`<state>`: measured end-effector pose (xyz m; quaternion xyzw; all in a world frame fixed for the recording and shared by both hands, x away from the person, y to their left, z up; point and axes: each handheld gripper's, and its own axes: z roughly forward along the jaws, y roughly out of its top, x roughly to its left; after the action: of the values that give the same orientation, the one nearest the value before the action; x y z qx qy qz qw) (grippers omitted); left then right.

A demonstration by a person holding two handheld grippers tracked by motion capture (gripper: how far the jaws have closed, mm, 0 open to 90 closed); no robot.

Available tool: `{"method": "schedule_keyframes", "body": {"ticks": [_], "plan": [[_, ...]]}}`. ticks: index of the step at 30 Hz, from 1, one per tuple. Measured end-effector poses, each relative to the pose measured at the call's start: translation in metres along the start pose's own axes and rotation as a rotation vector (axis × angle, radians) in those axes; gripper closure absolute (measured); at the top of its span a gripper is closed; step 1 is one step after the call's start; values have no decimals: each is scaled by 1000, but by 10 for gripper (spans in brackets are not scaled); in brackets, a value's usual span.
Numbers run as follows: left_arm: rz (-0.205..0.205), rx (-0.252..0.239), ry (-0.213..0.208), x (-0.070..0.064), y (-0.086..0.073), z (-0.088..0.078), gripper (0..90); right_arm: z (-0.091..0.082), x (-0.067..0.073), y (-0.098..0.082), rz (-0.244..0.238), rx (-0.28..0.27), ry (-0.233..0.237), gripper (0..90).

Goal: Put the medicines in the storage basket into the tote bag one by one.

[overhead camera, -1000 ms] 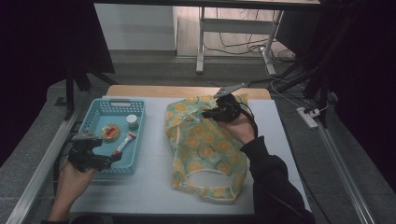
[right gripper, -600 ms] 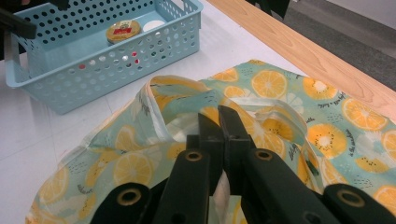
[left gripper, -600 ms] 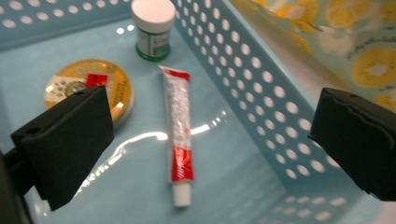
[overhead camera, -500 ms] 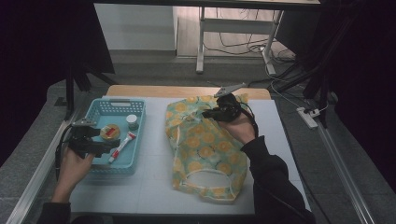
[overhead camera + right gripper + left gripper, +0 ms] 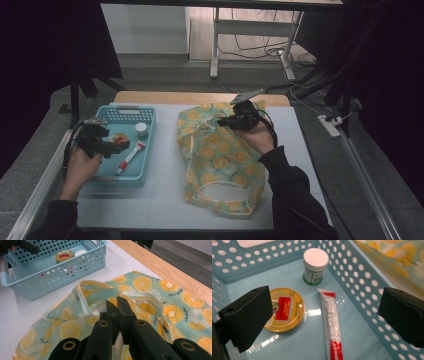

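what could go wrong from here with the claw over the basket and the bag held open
The open left claw hangs above the tube, close to the yellow tin; it may catch both, or pinch the basket wall. The right claw grips only a thin edge of the fruit-print bag, which might slip.

**Your bag and your basket items**

You have a fabric bag printed with orange slices on pale green, lying flat and rumpled on the tabletop, its rim bunched and lifted at the far end. In your blue perforated basket lie a round yellow tin with a red label, flat; a white-capped small jar, upright; and a red-and-white tube, lengthwise beside the tin.
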<state>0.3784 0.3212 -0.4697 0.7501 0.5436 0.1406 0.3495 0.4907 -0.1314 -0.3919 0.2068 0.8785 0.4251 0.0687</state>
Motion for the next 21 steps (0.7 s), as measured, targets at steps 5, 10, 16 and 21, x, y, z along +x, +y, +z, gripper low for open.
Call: {"method": "schedule_keyframes", "body": {"ticks": [5, 10, 16, 21], "plan": [[-58, 38, 6, 10, 7, 9, 0, 0, -1, -1, 1, -2, 1, 900], [-93, 39, 15, 20, 12, 18, 9, 0, 0, -1, -3, -2, 0, 900], [-57, 85, 66, 26, 15, 30, 4, 0, -1, -2, -5, -1, 1, 900], [-44, 158, 98, 32, 13, 42, 0, 0, 0, -3, -1, 2, 2, 900]]}}
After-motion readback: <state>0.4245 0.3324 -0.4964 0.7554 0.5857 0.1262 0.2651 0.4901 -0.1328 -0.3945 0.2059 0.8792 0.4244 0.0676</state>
